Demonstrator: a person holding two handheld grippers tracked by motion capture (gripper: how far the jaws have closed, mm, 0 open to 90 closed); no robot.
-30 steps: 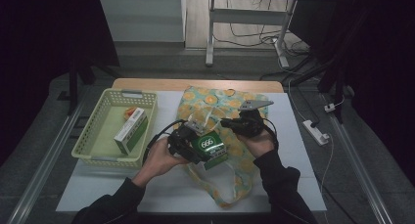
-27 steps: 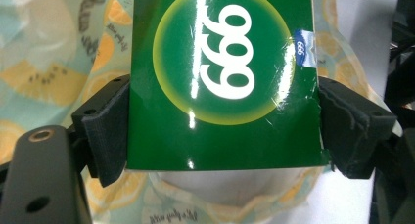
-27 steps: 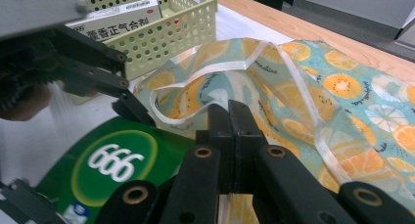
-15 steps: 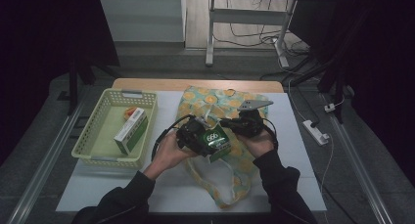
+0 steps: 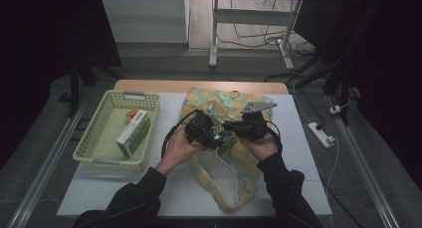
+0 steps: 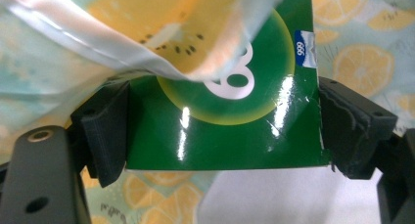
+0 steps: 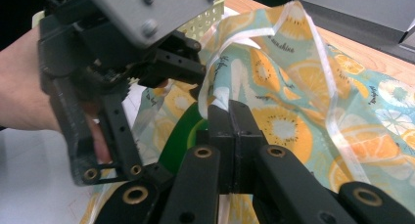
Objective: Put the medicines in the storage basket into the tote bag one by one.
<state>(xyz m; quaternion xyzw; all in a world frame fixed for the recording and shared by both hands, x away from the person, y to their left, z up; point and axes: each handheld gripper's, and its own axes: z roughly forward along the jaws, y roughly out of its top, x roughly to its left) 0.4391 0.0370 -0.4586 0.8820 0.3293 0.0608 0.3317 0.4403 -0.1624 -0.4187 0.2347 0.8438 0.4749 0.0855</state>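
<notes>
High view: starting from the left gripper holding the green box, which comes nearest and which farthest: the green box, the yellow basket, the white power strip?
1. Green glossy box: between the left gripper fingers, centre.
2. Pale yellow plastic basket: on the table's left.
3. White power strip: off the table's right edge, farthest.

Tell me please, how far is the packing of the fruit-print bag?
Midway. The right gripper holds the bag's edge up. The left gripper grips the green box, partly under that edge, not fully in. Another box waits in the basket.

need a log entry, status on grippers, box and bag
Left gripper shut on green box. Right gripper shut on bag edge. Box at bag mouth, edge draped over it.
</notes>
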